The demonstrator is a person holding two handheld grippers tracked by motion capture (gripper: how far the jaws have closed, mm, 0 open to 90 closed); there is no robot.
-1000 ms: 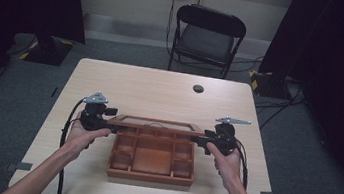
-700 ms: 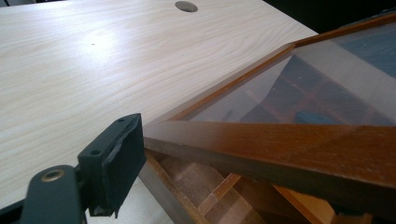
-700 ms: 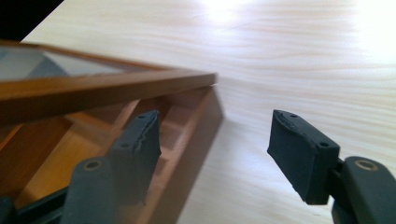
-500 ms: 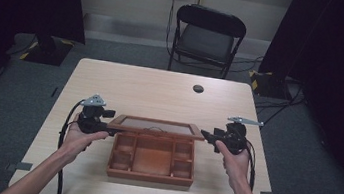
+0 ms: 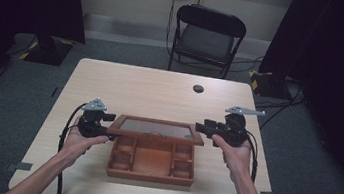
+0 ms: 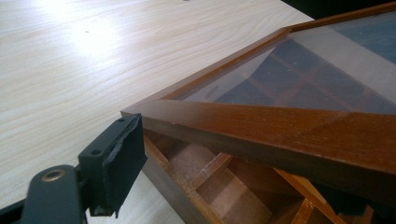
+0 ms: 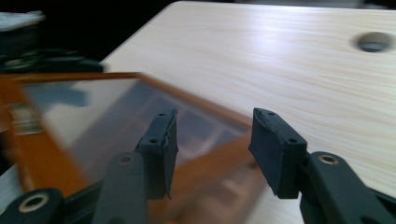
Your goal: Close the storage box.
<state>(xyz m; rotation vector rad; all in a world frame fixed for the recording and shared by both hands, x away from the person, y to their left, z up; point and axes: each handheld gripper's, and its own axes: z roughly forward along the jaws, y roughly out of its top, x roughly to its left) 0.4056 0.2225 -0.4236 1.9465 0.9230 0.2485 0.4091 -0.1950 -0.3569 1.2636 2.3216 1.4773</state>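
Observation:
A wooden box (image 5: 150,167) with several compartments lies near the table's front edge. Its glass-paned lid (image 5: 155,129) is tilted up over the box's far half. My left gripper (image 5: 109,119) is shut on the lid's left frame; in the left gripper view the brown frame (image 6: 280,130) passes between the jaws, with one pad (image 6: 119,163) against its end. My right gripper (image 5: 201,127) hangs just off the lid's right corner, open. In the right gripper view its jaws (image 7: 215,140) stand apart with nothing between them, and the blurred lid (image 7: 93,112) lies beyond.
The pale wooden table (image 5: 150,91) has a dark cable hole (image 5: 198,88) at the far right, which looks like a dark spot (image 7: 373,43) in the right gripper view. A black folding chair (image 5: 208,36) stands behind the table. Dark curtains flank both sides.
My right gripper has let go of the lid's right edge and drawn away to the right. The left gripper still holds the lid, which is tilted higher.

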